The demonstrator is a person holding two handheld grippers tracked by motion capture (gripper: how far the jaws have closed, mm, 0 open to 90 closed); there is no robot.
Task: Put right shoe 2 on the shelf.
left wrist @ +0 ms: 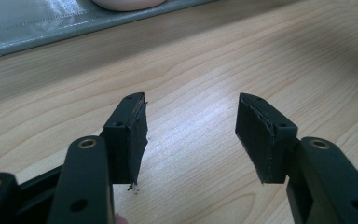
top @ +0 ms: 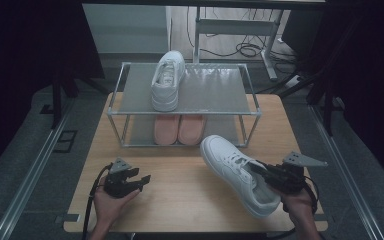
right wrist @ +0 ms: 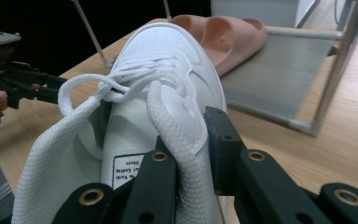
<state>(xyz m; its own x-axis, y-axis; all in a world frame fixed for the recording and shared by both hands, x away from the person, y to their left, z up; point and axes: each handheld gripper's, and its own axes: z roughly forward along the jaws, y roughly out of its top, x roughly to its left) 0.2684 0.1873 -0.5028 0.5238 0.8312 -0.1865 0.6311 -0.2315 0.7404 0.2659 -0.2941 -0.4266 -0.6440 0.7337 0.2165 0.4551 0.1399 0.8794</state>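
The white sneaker (top: 237, 172) lies on the wooden table (top: 180, 195) at the right, in front of the shoe rack (top: 185, 112), toe toward the rack, heel toward the person; the right gripper (top: 267, 175) has it by the collar, and in the right gripper view the jaws stand closed on the padded side wall beside the tongue (right wrist: 177, 121), one jaw inside the shoe and one outside; the step in hand looks like taking hold before a lift; its mate (top: 167, 80) already sits on the rack's top shelf, so the next move probably calls for raising the shoe clear of the frame and setting it down beside that mate, toe to the back; the grip on soft fabric may let the shoe droop or swing. The left gripper (top: 132, 181) rests low over the table at the left, jaws wide apart and holding nothing. On the lower shelf a pair of pink slides (top: 179, 129) lie side by side; the top shelf has free room to the right of the mate.
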